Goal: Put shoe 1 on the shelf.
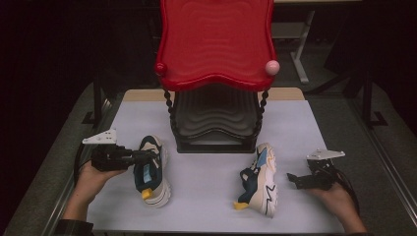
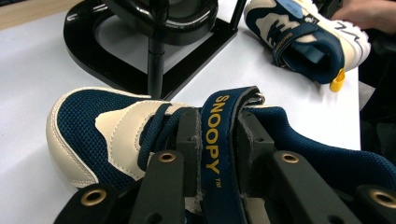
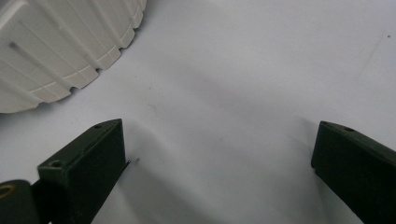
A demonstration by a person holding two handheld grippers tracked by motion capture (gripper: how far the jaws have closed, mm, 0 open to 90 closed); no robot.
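Left gripper (image 1: 147,156) at 9 o'clock on the white worktop (image 1: 206,196), fingers clamped on the navy strap (image 2: 219,140) of the left shoe (image 1: 151,172); the left gripper view shows the grip close up, strap reading SNOOPY in yellow pinched between both fingers (image 2: 189,140), navy mesh toe and cream overlay ahead of them. High view gives only the gripper meeting the shoe's upper, no strap detail. Left shoe lies at about 8 o'clock of the black rack base (image 1: 216,142), near it, yellow heel tab toward the person

Right shoe (image 1: 259,181) at 5 o'clock of the rack base, on its side, sole facing the right gripper (image 1: 294,180); left gripper view has it far off at 1 o'clock with a hand behind it. Right gripper rests at 3 o'clock on the worktop, just beside that shoe, apart from it; right gripper view shows its fingers (image 3: 93,163) wide apart over bare worktop, ribbed cream sole (image 3: 60,46) at 10 o'clock

Red wavy tray (image 1: 216,42) tops the rack, seen in the high view
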